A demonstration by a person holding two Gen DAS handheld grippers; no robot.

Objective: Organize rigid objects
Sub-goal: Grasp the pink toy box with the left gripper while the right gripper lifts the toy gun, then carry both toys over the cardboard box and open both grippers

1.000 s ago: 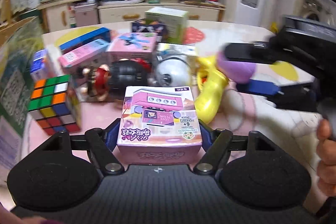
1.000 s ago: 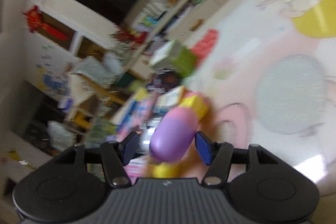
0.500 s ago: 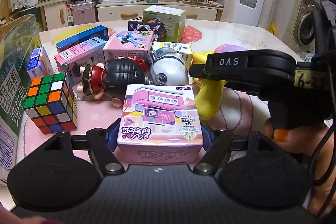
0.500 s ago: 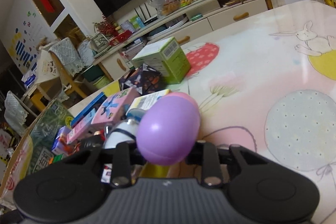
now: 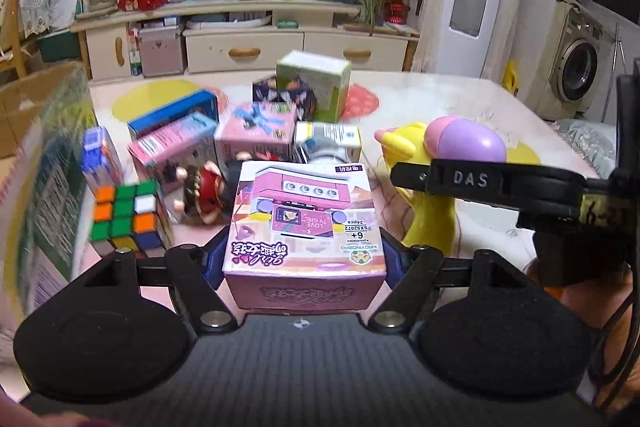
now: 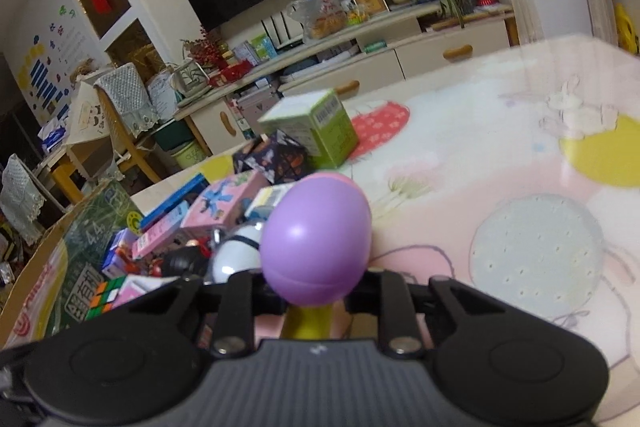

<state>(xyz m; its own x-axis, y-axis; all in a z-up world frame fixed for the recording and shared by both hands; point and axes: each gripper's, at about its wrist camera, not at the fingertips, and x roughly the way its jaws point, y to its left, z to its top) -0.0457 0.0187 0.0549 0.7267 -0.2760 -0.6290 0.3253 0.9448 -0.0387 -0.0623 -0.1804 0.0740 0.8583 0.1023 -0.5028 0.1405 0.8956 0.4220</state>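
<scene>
The left gripper (image 5: pixel 306 263) pinches a pink toy box (image 5: pixel 306 227) above the tabletop (image 6: pixel 500 163), while the right gripper (image 6: pixel 316 291), its jaws just closed, clamps a purple-headed yellow toy (image 6: pixel 316 243).

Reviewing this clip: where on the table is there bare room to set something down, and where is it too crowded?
Free: the tablecloth right of the green box, out past the grey dotted circle and yellow patch. Crowded: the stretch between the cardboard box and the yellow toy, packed with pink boxes, the Rubik's cube and a doll.
</scene>
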